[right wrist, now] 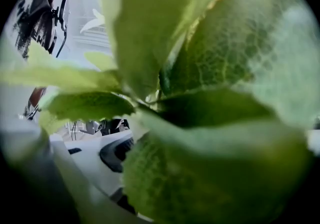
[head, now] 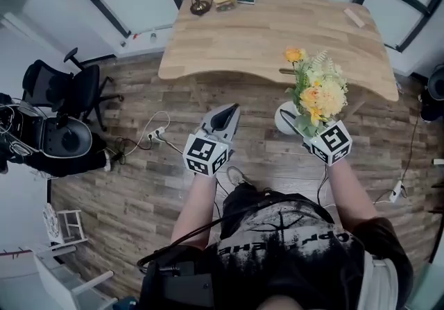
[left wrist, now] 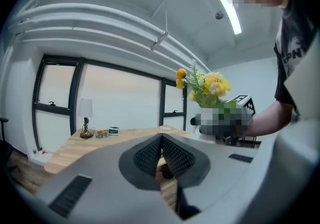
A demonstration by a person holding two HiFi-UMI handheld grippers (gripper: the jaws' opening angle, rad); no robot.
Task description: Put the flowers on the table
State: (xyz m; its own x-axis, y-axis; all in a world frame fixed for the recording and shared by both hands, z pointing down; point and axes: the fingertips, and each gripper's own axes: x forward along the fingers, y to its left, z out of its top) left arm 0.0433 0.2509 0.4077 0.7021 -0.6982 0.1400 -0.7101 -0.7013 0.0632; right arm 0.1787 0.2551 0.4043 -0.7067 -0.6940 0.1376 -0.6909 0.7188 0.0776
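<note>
A bunch of yellow flowers [head: 318, 90] with green leaves stands in a white vase [head: 284, 118]. My right gripper [head: 300, 127] is shut on the vase, holding it in the air above the wood floor, just short of the table's near edge. In the right gripper view the leaves [right wrist: 200, 92] fill almost everything; only one dark pad [right wrist: 115, 154] shows. My left gripper [head: 227, 114] hangs beside it to the left, jaws shut on nothing [left wrist: 161, 140], pointing at the light wooden table [head: 263, 35]. The left gripper view has the flowers [left wrist: 206, 86] at the right.
At the table's far edge stand a small lamp [head: 200, 2] and two small items [head: 225, 1]; a pale block [head: 354, 17] lies at its right. A black office chair [head: 69, 90] and cables with a power strip [head: 157, 134] occupy the floor to the left.
</note>
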